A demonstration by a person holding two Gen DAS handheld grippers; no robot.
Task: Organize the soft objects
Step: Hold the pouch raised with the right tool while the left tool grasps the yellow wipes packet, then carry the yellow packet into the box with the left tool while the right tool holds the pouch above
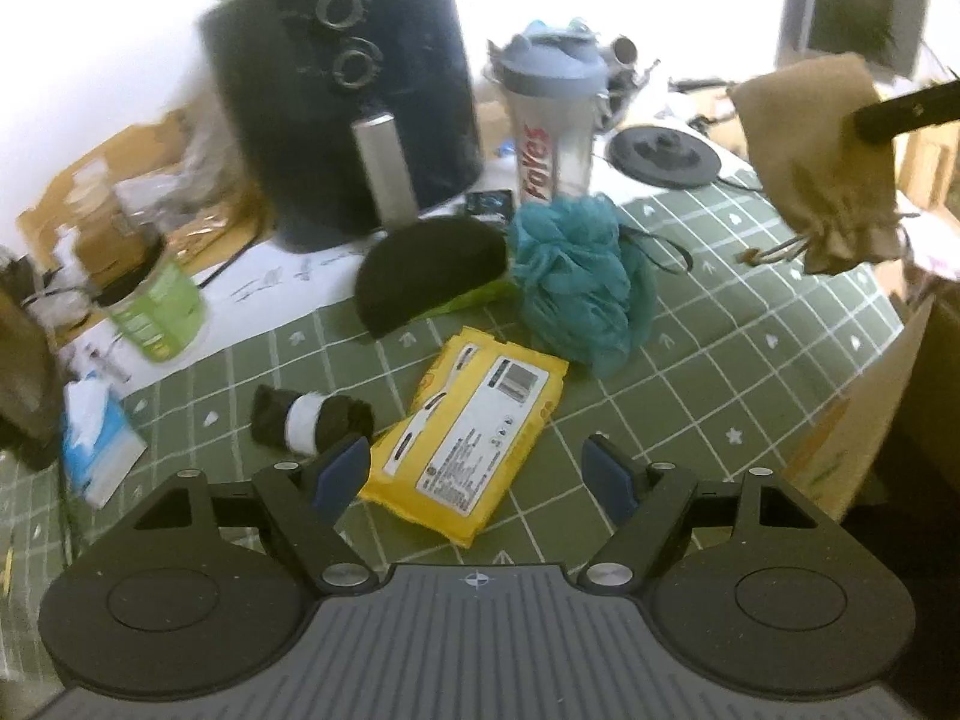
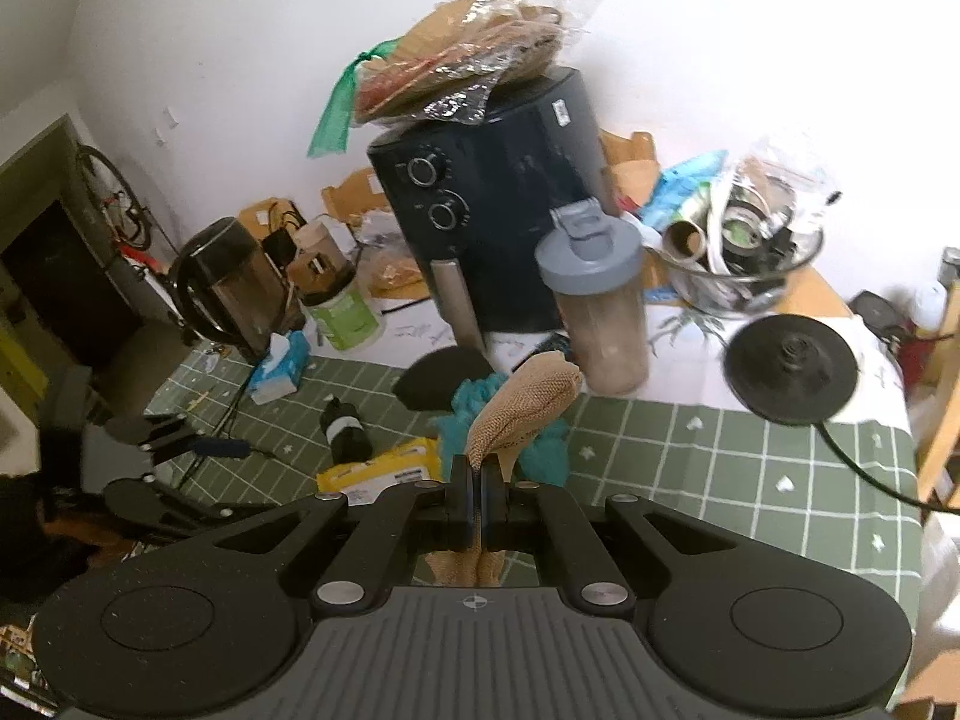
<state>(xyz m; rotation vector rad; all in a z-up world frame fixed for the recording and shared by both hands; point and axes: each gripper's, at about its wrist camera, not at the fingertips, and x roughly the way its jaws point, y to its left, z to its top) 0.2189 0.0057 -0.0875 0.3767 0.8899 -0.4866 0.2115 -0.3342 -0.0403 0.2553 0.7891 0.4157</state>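
My left gripper [image 1: 477, 474] is open, hovering over a yellow wipes pack [image 1: 474, 438] on the green checked tablecloth [image 1: 720, 360]. A rolled black sock with a white band [image 1: 309, 426] lies just left of the pack. Behind them sit a teal bath pouf [image 1: 576, 276] and a black cap with a green underside [image 1: 432, 276]. My right gripper [image 2: 478, 498] is shut on a tan burlap drawstring pouch [image 2: 528, 405], lifted above the table. That pouch [image 1: 816, 162] hangs at the upper right in the left wrist view. The left gripper [image 2: 180, 450] shows at the left of the right wrist view.
A black air fryer [image 1: 342, 90] stands at the back, with a shaker bottle [image 1: 555, 114] and a black kettle base [image 1: 663, 156] to its right. A green tub [image 1: 159, 306], a tissue pack [image 1: 96, 438] and a glass bowl of clutter [image 2: 744, 264] crowd the table's edges.
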